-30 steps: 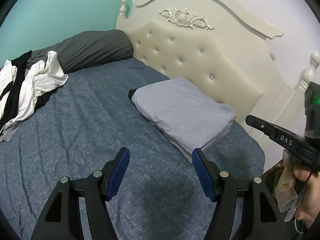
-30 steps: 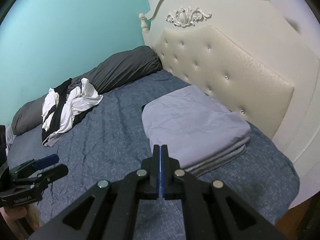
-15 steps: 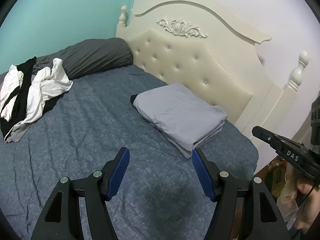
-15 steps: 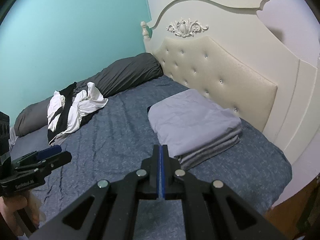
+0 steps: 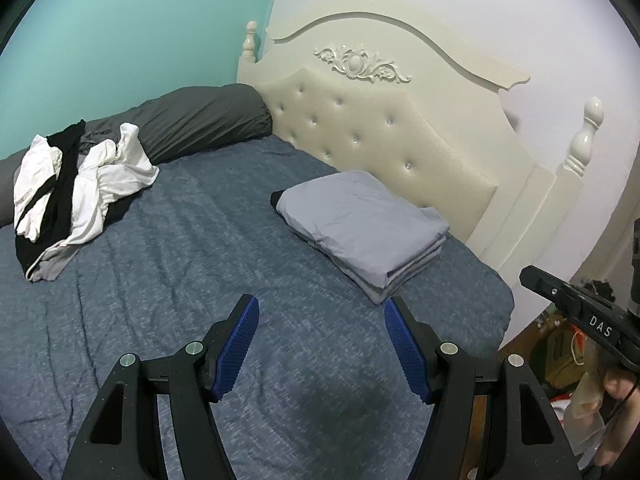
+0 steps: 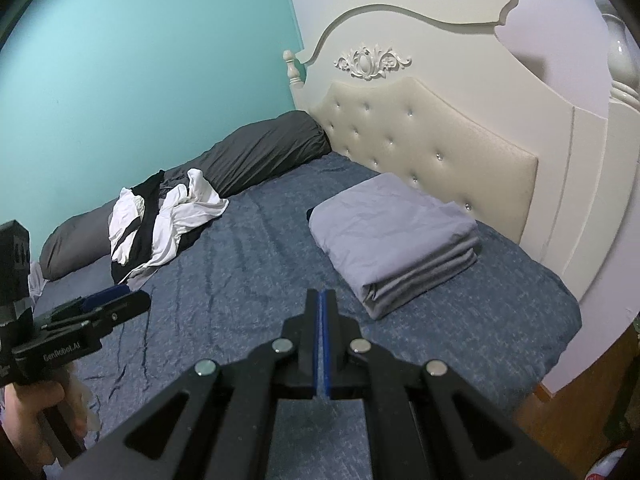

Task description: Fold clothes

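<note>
A neat stack of folded grey clothes [image 5: 362, 224] [image 6: 394, 236] lies on the blue bedspread [image 5: 180, 280] near the headboard. A crumpled pile of white and black clothes [image 5: 76, 184] [image 6: 160, 220] sits at the far left of the bed, against a dark grey bolster. My left gripper [image 5: 320, 312] hangs open above the near part of the bed, short of the folded stack, with nothing between its blue pads. My right gripper [image 6: 322, 300] is shut and empty, held over the bed's near edge; it also shows at the right in the left wrist view [image 5: 576, 308].
A cream tufted headboard [image 5: 380, 128] with posts rises behind the bed. A dark grey bolster [image 5: 200, 120] runs along the turquoise wall. Wooden floor and clutter [image 5: 560, 344] lie past the bed's right edge. A hand [image 6: 24, 412] holds the left tool.
Both grippers have pulled back from the bed, so the folded stack and headboard look smaller and farther. The jaws have kept their states.
</note>
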The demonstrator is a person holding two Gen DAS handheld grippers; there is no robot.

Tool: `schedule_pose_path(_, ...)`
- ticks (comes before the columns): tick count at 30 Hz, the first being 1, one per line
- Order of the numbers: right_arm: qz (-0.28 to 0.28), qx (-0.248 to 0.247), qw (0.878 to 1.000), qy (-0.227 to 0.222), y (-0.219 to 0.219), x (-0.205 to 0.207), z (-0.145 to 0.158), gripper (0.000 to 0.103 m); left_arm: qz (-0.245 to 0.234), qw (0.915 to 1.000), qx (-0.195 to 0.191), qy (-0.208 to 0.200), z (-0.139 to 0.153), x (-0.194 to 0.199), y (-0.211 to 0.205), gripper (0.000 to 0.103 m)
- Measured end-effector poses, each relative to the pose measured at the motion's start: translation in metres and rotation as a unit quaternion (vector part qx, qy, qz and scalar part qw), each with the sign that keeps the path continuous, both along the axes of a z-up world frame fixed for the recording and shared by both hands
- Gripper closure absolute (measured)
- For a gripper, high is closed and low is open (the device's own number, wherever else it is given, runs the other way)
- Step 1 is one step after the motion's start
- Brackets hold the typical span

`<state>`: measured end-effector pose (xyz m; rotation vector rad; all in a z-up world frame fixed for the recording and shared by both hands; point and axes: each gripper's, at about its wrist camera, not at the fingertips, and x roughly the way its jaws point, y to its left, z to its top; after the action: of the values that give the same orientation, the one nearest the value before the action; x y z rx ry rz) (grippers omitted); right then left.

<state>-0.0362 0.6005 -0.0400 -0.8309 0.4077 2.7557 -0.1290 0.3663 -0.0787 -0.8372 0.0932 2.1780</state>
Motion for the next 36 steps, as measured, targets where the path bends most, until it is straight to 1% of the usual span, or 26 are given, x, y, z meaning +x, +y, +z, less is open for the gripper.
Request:
schedule_pose_path(16,-0.002,-0.002,1.0,-0.002,-0.029,0.037,-0.008,0.101,0.0,0.9999,-0.005,0.014,0.005,0.029,-0.028,0.032)
schedule_pose_path(19,-0.005,0.002,1.0,-0.001,-0.033,0.042,-0.009,0.101,0.0,0.9999,-0.003,0.015,0.005,0.034,-0.032,0.031)
schedule_pose_path(23,-0.008,0.007,1.0,0.003,-0.038,0.049,-0.01,0.1,0.001,0.9998,-0.004,0.018,0.003,0.039,-0.037,0.027)
schedule_pose_path(26,-0.012,0.007,1.0,0.004,-0.04,0.052,-0.011,0.093,0.003,0.9998,-0.004,0.021,0.002,0.041,-0.04,0.026)
schedule_pose_path(27,-0.013,0.005,1.0,0.005,-0.041,0.053,-0.011,0.087,0.004,0.9997,-0.004,0.022,0.002,0.042,-0.041,0.025)
schedule_pose_path(29,-0.016,0.005,1.0,0.008,-0.041,0.055,-0.012,0.08,0.005,0.9997,-0.004,0.024,0.001,0.044,-0.044,0.024)
schedule_pose_path(30,-0.017,0.005,1.0,0.009,-0.042,0.056,-0.012,0.078,0.006,0.9997,-0.005,0.025,0.0,0.045,-0.045,0.022)
schedule_pose_path(34,-0.025,0.005,1.0,0.012,-0.043,0.06,-0.013,0.072,0.008,0.9995,-0.005,0.029,-0.002,0.049,-0.049,0.021)
schedule_pose_path(36,-0.029,0.002,0.999,0.014,-0.043,0.062,-0.014,0.066,0.011,0.9995,-0.006,0.029,-0.003,0.049,-0.05,0.02)
